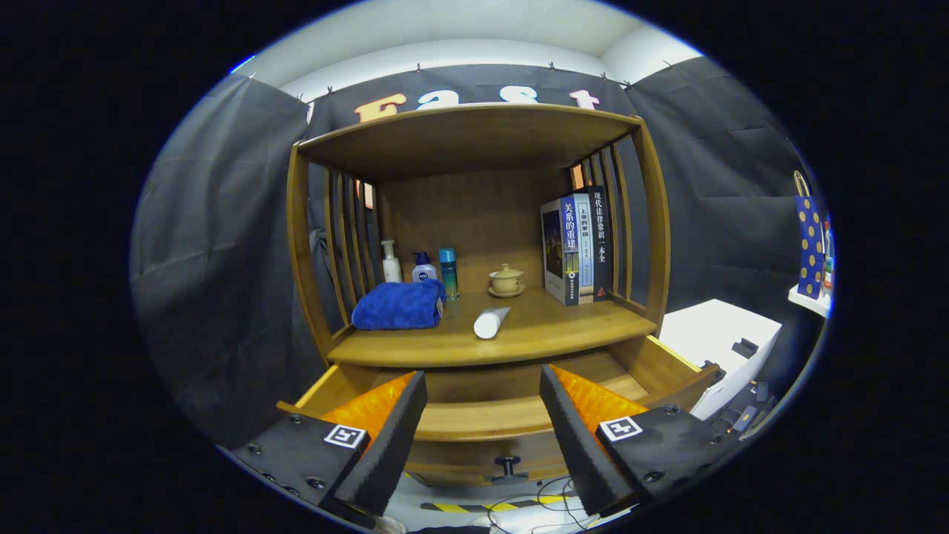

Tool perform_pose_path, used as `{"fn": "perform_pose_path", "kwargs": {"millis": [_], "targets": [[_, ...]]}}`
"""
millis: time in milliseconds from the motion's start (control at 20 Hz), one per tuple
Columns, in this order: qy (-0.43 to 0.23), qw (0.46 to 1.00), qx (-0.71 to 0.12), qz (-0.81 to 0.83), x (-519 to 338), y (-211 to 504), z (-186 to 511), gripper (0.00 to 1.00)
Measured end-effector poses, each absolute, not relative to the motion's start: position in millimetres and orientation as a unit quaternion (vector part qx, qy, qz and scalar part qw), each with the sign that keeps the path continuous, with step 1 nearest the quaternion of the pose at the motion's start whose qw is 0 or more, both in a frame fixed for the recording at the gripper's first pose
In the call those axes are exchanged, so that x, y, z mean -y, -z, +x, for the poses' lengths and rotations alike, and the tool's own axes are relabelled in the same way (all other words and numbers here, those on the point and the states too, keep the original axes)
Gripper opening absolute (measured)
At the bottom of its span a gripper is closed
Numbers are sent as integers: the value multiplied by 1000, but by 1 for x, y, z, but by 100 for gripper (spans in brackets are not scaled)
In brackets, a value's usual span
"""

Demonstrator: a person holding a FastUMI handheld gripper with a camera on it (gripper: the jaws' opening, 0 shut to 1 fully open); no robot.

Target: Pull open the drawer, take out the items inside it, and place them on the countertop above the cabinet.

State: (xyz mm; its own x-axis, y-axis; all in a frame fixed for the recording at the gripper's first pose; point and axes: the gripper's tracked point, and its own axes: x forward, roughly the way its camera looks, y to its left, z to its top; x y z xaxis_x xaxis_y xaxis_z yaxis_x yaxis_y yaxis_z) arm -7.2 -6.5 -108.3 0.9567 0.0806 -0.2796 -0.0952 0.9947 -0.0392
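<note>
The wooden cabinet's drawer (pixel 482 415) stands pulled out below the countertop (pixel 563 326), its dark knob (pixel 508 467) low between my fingers. The part of the drawer floor that shows is bare wood. On the countertop lie a folded blue towel (pixel 400 305) on the left and a white tube (pixel 491 322) on its side near the middle. My gripper (pixel 482 404) is open over the drawer, in front of the countertop's edge, with nothing between its fingers.
At the back of the countertop stand a white pump bottle (pixel 390 261), a blue-and-white bottle (pixel 424 268), a teal bottle (pixel 448 271) and a lidded tea cup on a saucer (pixel 507 280). Books (pixel 578 248) stand at the right. A white box (pixel 715 348) sits right of the cabinet.
</note>
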Motion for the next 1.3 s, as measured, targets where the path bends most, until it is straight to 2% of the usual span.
{"fn": "perform_pose_path", "kwargs": {"millis": [450,800,1300], "targets": [[-48,983,-172,-41,2,167,-35,99],[-36,978,-204,-25,8,206,-26,99],[-24,976,-216,-5,4,224,-4,99]]}}
